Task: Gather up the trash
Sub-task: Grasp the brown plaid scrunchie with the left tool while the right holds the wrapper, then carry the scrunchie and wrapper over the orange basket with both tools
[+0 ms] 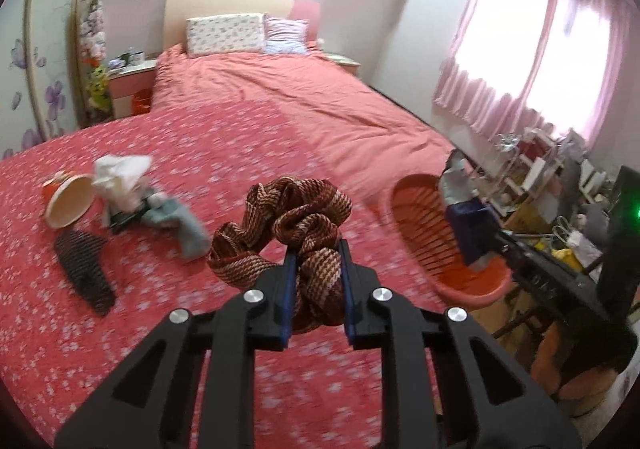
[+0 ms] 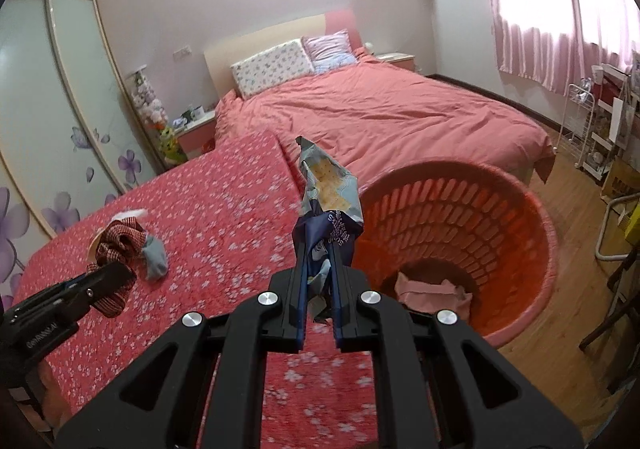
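Observation:
My left gripper [image 1: 318,253] is shut on a brown patterned scrunchie [image 1: 280,225] and holds it above the red flowered bedspread [image 1: 200,153]. It also shows in the right wrist view [image 2: 120,245]. My right gripper [image 2: 320,245] is shut on a crumpled blue cracker wrapper [image 2: 328,193], held just left of the orange slatted basket [image 2: 460,209]. The wrapper also shows in the left wrist view [image 1: 466,205], over the basket [image 1: 424,225]. A pink crumpled item [image 2: 432,291] lies in the basket's bottom.
On the bedspread to the left lie a tipped paper cup [image 1: 66,201], white crumpled tissue [image 1: 120,173], a grey-blue sock [image 1: 182,223] and a dark mesh piece [image 1: 86,273]. A pink bed [image 1: 300,89] lies behind. Cluttered shelves [image 1: 536,169] stand on the right.

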`<state>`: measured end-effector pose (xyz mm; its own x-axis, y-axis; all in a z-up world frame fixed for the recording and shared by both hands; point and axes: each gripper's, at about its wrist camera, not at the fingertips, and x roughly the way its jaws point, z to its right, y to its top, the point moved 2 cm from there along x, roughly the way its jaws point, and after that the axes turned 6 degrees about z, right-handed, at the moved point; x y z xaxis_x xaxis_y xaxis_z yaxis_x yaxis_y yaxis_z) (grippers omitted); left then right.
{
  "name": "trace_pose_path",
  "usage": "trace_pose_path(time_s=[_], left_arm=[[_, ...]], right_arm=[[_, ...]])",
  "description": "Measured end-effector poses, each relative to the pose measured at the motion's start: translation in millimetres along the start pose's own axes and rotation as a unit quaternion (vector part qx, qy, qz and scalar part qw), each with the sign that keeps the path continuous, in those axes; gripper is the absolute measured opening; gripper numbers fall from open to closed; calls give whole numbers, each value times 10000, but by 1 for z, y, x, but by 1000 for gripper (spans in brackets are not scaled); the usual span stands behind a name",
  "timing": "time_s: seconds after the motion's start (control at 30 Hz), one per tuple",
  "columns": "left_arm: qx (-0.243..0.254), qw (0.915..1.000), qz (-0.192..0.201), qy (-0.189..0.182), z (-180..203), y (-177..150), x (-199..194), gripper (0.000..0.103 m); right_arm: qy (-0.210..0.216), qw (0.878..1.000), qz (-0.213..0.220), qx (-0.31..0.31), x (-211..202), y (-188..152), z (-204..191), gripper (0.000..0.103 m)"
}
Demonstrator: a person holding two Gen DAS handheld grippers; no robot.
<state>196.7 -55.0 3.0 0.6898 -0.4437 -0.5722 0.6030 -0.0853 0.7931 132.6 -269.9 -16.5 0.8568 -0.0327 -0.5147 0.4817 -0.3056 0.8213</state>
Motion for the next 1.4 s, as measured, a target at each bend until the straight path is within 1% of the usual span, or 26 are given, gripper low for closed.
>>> trace_pose_path(time_s=[0.23,0.47,0.6,0.73,1.1,1.4], left_arm=[[204,9990,69,-397,46,15,11,20],[382,9962,69,-784,92,26,29,20],[517,9931,28,-1049,120,31,44,20],[657,9905,-2,-1207,141,34,60,20],[896,9851,-197,-1451,180,39,110,20],[927,9835,-447,-1487,183,30,147,21]], right_arm=[[-188,9993,257,219,-16,11,32,10],[-346,9967,604,428,-34,25,61,10],[-407,9951,726,540,-36,30,73,10],[-488,9938,772,627,-32,31,84,10],[-579,9914,757,900,-16,29,112,10],[-593,9908,625,1043,-4,24,124,10]])
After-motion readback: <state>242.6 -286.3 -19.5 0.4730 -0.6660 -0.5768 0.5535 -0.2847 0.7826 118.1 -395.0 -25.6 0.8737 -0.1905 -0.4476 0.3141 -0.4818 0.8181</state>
